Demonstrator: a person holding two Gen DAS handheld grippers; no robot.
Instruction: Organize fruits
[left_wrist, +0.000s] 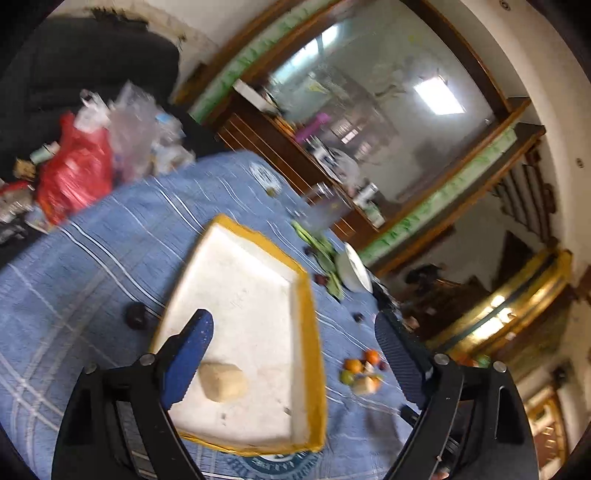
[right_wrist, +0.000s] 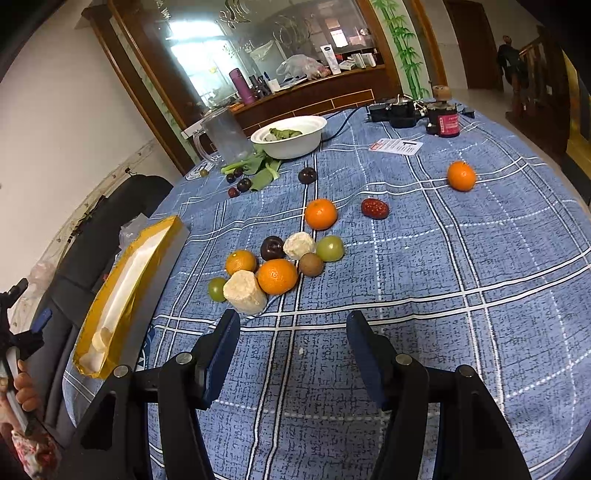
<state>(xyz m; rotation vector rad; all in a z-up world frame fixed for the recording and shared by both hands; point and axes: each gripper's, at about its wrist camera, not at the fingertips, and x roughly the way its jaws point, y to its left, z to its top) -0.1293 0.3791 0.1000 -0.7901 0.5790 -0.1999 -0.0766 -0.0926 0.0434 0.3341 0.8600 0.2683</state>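
Fruit pile: mid-tablecloth, ahead of my right gripper, jaws spread, empty | Pale chunk: in yellow-rimmed tray, beneath my left gripper, spread, empty | Risk: oranges touching, a nudge rolls neighbours away; tray light, may skid.

Black gripper frames, blue ridged jaws

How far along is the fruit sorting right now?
Barely started. One pale chunk lies in the yellow-rimmed tray. Both the left gripper and right gripper are open and empty. The cluster led by the big orange and scattered fruit remain on the tablecloth.
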